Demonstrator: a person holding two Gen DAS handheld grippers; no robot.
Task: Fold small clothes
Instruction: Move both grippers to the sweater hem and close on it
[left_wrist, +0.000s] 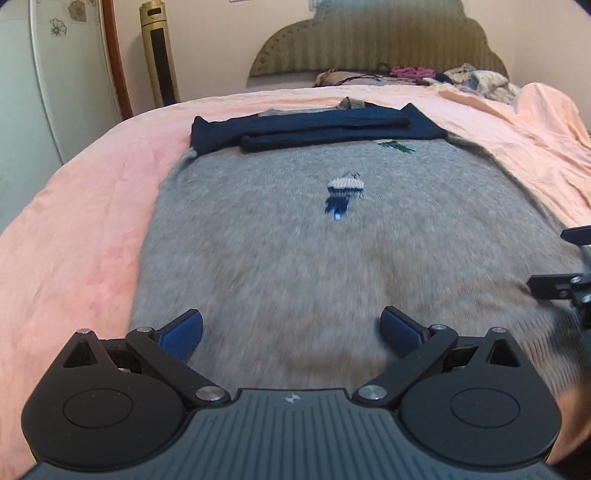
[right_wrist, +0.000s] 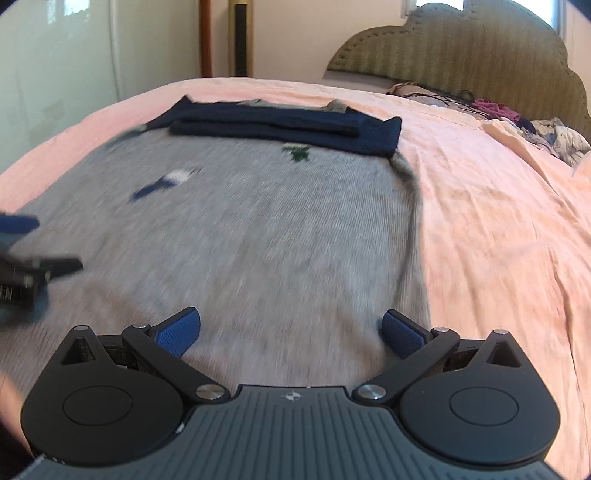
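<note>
- The left gripper (left_wrist: 291, 332) is nearest in its own view; its two blue pads stand wide apart, with nothing between them but the grey cloth below.
- The left pad (left_wrist: 183, 332) and the right pad (left_wrist: 400, 332) both lie over the near part of the grey sweater (left_wrist: 295, 251); whether they touch the knit I cannot tell, because the picture is blurred there.
- The right gripper (right_wrist: 291, 332) looks the same in its own view: the pads are spread far apart and hold nothing, and they are over the near right part of the sweater, close to its right edge.
- Each gripper shows also in the other camera, at the side edge of the frame, blurred: the right one (left_wrist: 569, 266) at the right, the left one (right_wrist: 33, 258) at the left.
- The sweater lies flat on the pink bedsheet (left_wrist: 74, 229), with its body toward the cameras.
- In the middle of the grey body there is a small white and blue knitted figure (left_wrist: 343, 195), and further away a small green figure (left_wrist: 397, 145).
- At the far end, the navy sleeves (left_wrist: 317, 133) lie folded across the upper part of the sweater, one over the other.
- Behind them the sheet continues to a padded headboard (left_wrist: 373, 40), and a heap of mixed clothes (left_wrist: 476, 83) lies near it at the right.
- A tall gold tower device (left_wrist: 159, 51) stands by the wall at the far left.
</note>
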